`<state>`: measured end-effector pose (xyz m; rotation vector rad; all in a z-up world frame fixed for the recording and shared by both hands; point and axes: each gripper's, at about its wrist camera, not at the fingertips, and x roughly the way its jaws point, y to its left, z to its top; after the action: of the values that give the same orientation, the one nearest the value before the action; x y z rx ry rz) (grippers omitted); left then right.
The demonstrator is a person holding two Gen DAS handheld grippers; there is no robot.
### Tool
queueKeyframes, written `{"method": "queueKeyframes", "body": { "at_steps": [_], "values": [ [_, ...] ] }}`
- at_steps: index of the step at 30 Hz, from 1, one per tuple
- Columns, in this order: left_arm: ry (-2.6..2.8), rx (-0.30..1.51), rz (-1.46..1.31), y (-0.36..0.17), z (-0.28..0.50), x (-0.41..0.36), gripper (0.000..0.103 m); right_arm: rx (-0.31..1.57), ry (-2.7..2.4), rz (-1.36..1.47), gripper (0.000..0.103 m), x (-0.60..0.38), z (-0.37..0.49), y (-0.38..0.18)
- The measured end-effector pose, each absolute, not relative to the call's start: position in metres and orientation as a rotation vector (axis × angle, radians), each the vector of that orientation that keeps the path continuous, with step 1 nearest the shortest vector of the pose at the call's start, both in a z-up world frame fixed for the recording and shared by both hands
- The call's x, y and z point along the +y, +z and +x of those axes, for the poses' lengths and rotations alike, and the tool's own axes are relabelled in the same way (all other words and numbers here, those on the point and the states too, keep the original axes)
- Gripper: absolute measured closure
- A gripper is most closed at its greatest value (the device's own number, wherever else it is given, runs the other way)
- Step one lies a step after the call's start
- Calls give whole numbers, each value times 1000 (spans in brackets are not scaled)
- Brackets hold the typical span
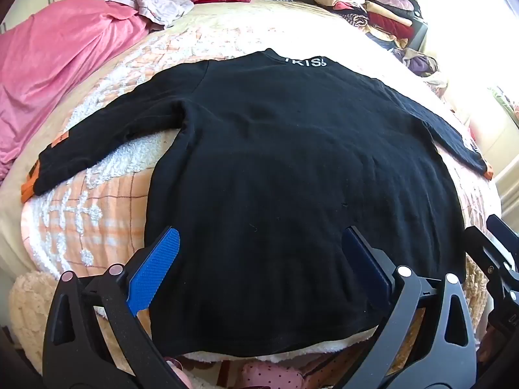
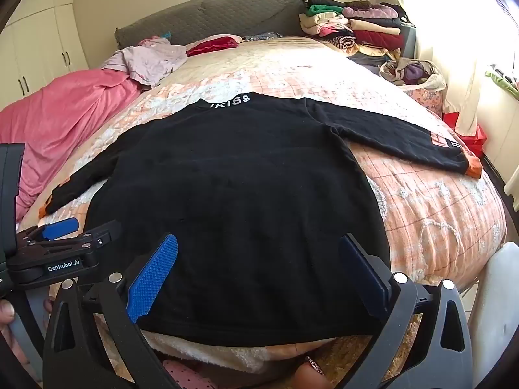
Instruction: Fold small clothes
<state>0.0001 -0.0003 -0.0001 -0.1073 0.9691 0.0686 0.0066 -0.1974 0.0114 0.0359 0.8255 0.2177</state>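
A black long-sleeved top (image 1: 275,149) with white lettering at the collar and orange cuffs lies flat on the bed, back up, both sleeves spread out to the sides. It also shows in the right wrist view (image 2: 233,188). My left gripper (image 1: 259,259) is open and empty, hovering above the hem near the bed's front edge. My right gripper (image 2: 259,265) is open and empty too, over the hem a little to the right. The left gripper also shows at the left of the right wrist view (image 2: 61,230).
The bed has a peach checked blanket (image 2: 438,201). A pink duvet (image 1: 58,74) lies at the left, a lilac garment (image 2: 149,58) and red pillow (image 2: 214,43) near the headboard. Stacked folded clothes (image 2: 353,29) sit at the back right. A wardrobe (image 2: 42,48) stands far left.
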Motion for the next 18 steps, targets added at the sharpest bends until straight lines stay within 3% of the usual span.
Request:
{"method": "queueKeyframes", "body": {
  "at_steps": [18],
  "values": [
    [69, 966, -109, -2, 3, -1, 9, 828, 211, 4, 4, -193, 6, 10]
  ]
}}
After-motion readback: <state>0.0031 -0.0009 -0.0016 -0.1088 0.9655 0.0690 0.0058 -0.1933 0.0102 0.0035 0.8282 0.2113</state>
